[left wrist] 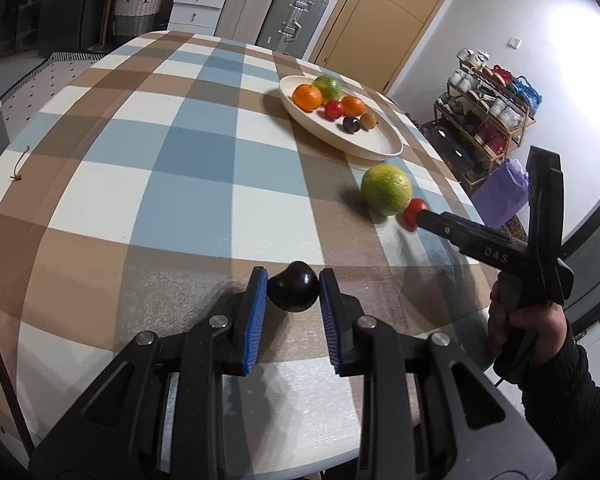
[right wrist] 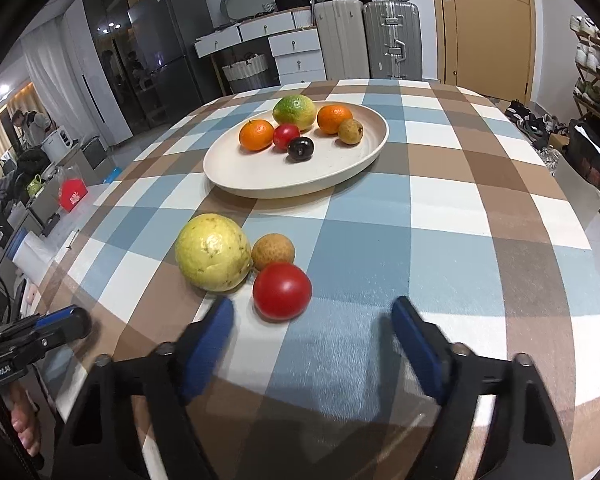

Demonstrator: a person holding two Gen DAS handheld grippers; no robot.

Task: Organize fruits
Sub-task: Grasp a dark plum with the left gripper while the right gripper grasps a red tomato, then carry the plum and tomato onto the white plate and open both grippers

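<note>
On a checked tablecloth (right wrist: 440, 216) before suitcases (right wrist: 364, 38) and a door (right wrist: 486, 20), the left gripper (left wrist: 293, 286) pinched a dark plum (left wrist: 293, 292), its narrower end tilted up-left, near the table's near edge, while the right gripper (right wrist: 312, 320) gaped wide behind a tomato (right wrist: 282, 291), open cloth rightward.

bright indoor light, wall glare, soft shadows, fisheye warp, blurred right fingers (right wrist: 212, 340).
</note>
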